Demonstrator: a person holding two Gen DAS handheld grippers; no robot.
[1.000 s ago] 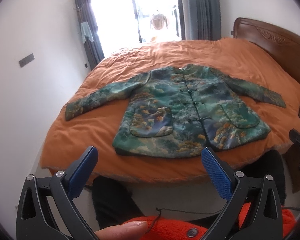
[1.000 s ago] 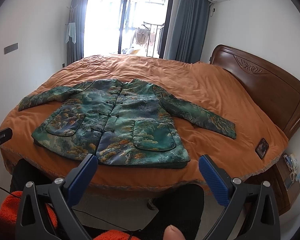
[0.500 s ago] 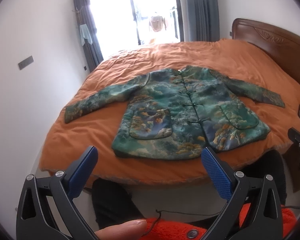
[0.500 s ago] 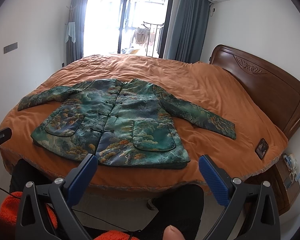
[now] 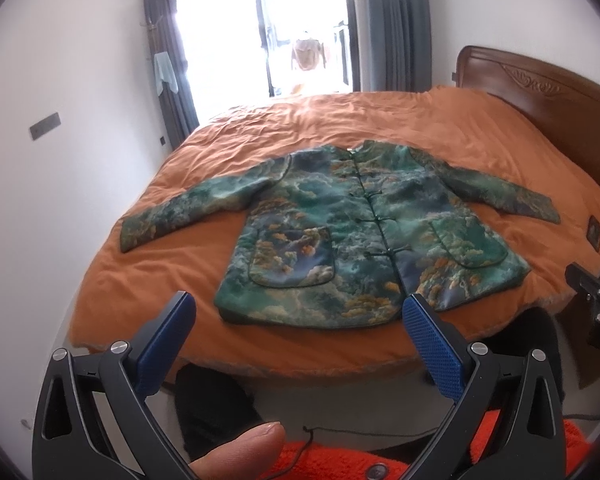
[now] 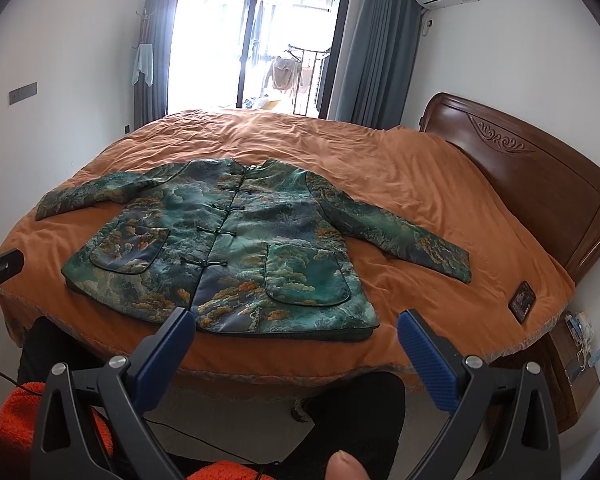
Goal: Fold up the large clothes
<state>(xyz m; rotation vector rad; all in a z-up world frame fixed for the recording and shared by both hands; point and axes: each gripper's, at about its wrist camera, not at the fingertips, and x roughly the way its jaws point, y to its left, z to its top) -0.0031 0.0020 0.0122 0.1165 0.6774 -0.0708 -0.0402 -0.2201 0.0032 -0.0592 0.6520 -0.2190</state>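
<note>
I hold both tools level in front of me, short of the bed's near edge, each aimed at the spread garment. My left gripper (image 5: pixel 298 316) has its blue ribbed pads wide apart and grips nothing; my right gripper (image 6: pixel 294 330) is spread just as wide, also empty. The jacket (image 6: pixel 224 240), a glossy green brocade with knot buttons and two rounded patch pockets, lies flat, front up, sleeves out, on the rumpled orange bedspread (image 6: pixel 380 168), its hem just beyond the fingertips, not touching them.
</note>
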